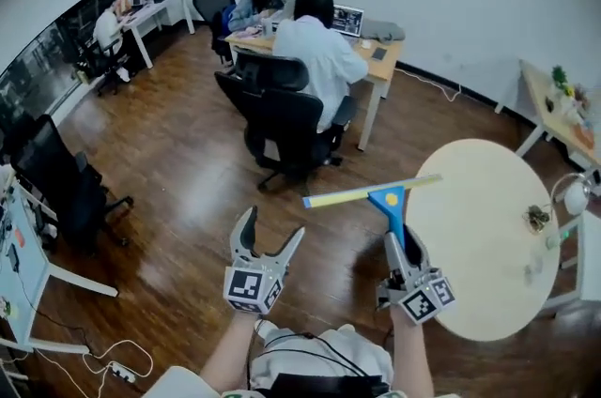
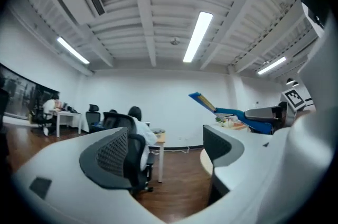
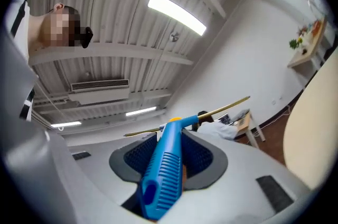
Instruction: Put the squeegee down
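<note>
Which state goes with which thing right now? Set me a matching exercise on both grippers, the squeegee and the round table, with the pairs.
Things:
1. left gripper
2. right gripper
3. squeegee
4. round table

States:
A. held in the air by its handle
B. pale top, standing at the right of the head view
C. open, nothing between its jaws
D. shut on a blue handle

Pairs: 1-C, 2-D, 3-A, 4-B
</note>
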`<state>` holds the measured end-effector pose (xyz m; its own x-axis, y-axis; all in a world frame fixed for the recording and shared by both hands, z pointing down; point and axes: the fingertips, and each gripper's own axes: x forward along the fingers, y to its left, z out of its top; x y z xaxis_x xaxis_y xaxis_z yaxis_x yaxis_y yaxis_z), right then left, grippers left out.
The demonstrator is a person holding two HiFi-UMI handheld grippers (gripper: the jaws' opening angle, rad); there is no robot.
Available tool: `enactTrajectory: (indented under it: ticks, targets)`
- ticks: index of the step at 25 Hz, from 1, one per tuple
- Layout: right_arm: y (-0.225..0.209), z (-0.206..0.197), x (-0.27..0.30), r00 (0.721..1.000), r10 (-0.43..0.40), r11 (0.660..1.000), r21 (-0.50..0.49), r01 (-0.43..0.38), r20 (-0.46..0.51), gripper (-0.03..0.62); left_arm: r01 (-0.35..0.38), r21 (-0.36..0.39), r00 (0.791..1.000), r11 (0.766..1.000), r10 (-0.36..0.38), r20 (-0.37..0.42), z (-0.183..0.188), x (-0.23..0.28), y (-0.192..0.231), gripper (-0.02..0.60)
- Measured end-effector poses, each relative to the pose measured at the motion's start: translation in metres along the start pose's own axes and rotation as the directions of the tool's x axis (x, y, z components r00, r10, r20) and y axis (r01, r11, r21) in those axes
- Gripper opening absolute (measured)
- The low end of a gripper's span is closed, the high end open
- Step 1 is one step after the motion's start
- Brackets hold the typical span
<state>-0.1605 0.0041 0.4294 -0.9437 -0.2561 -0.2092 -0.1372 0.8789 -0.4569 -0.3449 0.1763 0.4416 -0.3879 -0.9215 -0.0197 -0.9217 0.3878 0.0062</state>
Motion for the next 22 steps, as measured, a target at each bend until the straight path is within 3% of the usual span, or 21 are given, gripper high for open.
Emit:
enactTrajectory:
  ticks: [4,8,13,18,22]
  targets:
    - [-0.088,0.043,-0.097,0.985,-0.164,0.986,-0.022,0.165,0.053,0.167,0.165,0.000,0.986,0.986,-0.165,-0.016,-0.009,0.058,-0.119,0.422]
    - [-0.151,0.078,-0.184,0.939,-0.322,0.945,-0.024,0.327,0.118,0.167,0.330,-0.006,0.943,0.944,-0.330,-0.031,-0.021,0.107,-0.226,0.422]
    - [-0.208,0.092,-0.278,0.842,-0.511,0.857,0.027,0.515,0.173,0.167,0.520,-0.005,0.853,0.854,-0.519,-0.059,-0.027,0.153,-0.344,0.422]
    - [-0.252,0.092,-0.342,0.718,-0.655,0.752,0.106,0.651,0.237,0.167,0.681,-0.010,0.729,0.732,-0.679,-0.083,-0.050,0.197,-0.437,0.422]
    - [-0.291,0.086,-0.367,0.630,-0.744,0.665,0.146,0.733,0.222,0.167,0.757,-0.034,0.648,0.653,-0.756,-0.090,-0.062,0.230,-0.492,0.422]
